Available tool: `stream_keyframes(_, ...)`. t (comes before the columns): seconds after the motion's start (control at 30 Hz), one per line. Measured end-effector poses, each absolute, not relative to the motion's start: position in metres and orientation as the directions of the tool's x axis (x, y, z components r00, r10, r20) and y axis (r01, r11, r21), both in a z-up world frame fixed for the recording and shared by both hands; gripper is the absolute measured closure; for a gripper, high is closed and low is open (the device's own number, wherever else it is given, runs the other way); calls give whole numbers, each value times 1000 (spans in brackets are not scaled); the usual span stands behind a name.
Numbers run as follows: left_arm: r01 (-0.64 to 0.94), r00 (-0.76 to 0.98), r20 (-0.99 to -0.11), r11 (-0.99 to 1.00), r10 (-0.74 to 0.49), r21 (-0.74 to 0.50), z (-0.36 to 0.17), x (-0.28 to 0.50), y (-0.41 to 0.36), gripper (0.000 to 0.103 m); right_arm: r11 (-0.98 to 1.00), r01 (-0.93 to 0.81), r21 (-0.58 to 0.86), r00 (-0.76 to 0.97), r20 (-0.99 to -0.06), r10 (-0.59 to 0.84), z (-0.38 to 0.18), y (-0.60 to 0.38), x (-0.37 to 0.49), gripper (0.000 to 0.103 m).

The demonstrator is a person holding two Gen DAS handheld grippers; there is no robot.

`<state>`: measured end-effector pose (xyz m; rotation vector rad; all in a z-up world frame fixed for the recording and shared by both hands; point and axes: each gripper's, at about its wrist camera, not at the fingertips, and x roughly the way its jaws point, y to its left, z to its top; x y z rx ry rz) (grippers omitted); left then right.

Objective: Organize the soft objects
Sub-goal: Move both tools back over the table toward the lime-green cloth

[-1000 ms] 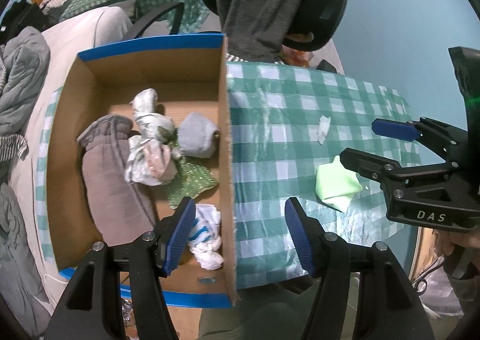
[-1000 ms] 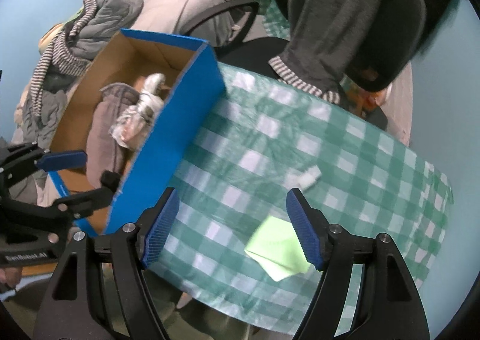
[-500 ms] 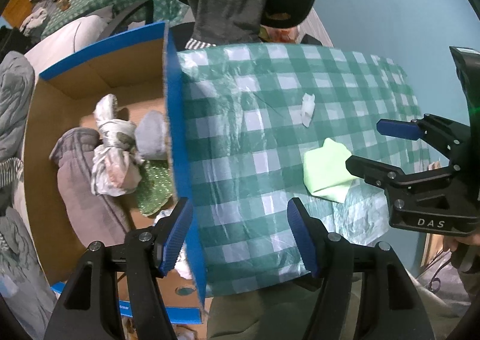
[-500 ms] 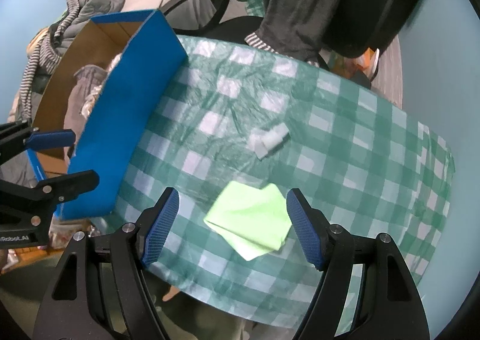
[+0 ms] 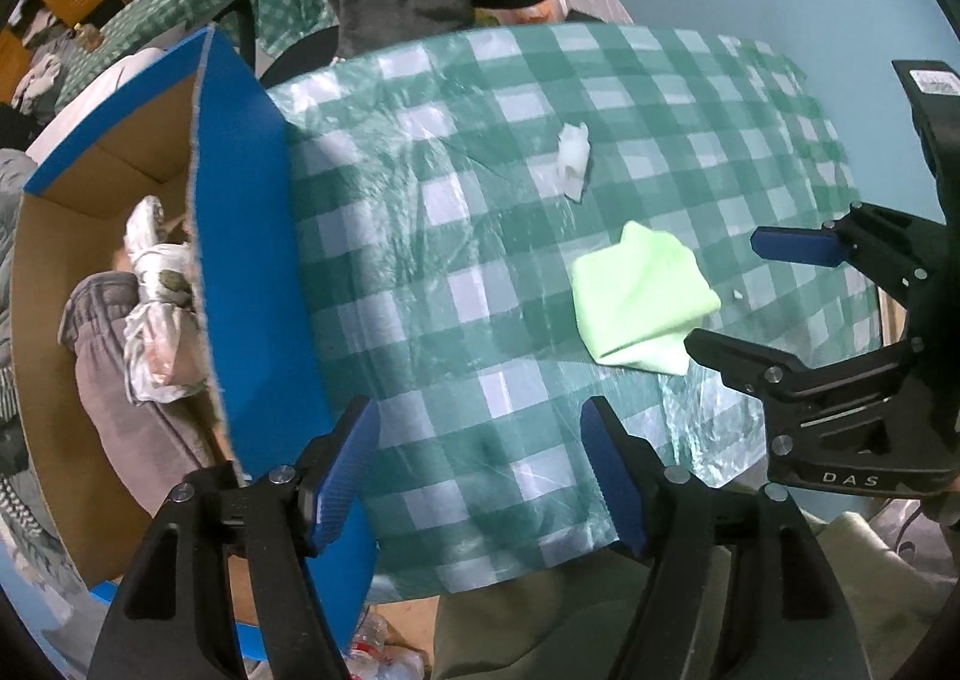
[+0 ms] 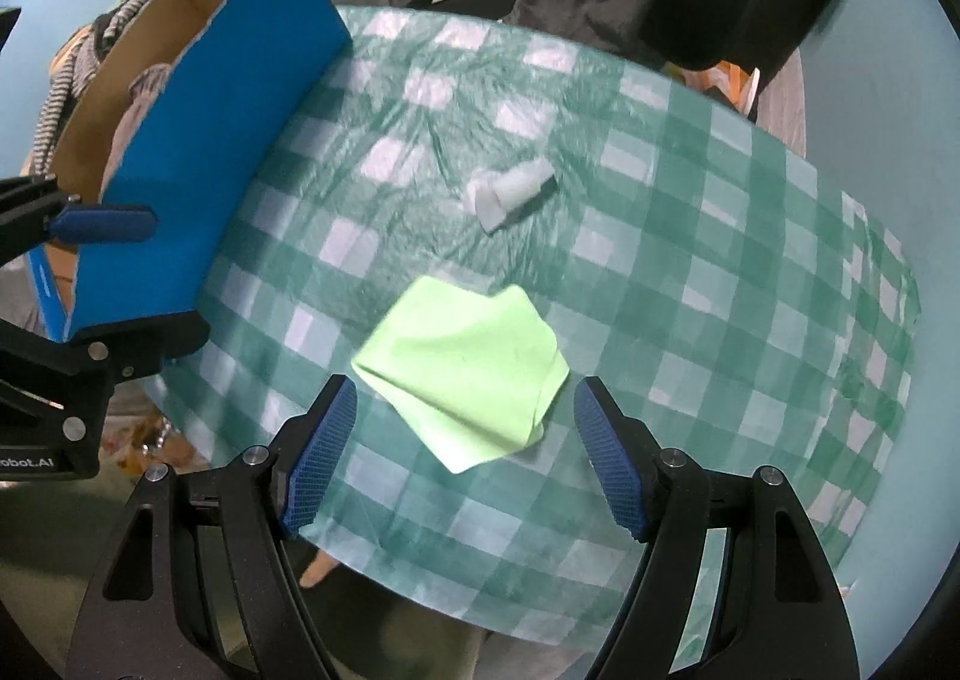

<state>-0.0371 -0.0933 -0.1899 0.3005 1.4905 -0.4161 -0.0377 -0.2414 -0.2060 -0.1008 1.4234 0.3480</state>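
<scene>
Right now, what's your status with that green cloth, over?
Right gripper open above green cloth, empty. Left gripper opening, nothing between fingers, beside blue box. Cloth flat on tablecloth; white scrap lies clear.

Open tablecloth (image 6: pixel 690 260) beside blue box wall (image 6: pixel 198 188)

Both views look steeply down on the checked tabletop (image 5: pixel 456 272) from close above, each past its own claw at the bottom edge. The left wrist view sits over the tabletop's edge beside the blue box (image 5: pixel 252 260), seeing into it. The right wrist view hangs right of the box, above the green cloth (image 6: pixel 462 368). Both share the cloth, the box wall and the white scrap (image 6: pixel 510 191), and each catches the other claw at its side.
</scene>
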Motion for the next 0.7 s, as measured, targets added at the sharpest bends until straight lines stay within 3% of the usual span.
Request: stream_keyframes(0.7,426,-20,-1000,905,13,3,-237,-52,-99,32,900,-428,84,91,-987,135,-254,-227,-53,27)
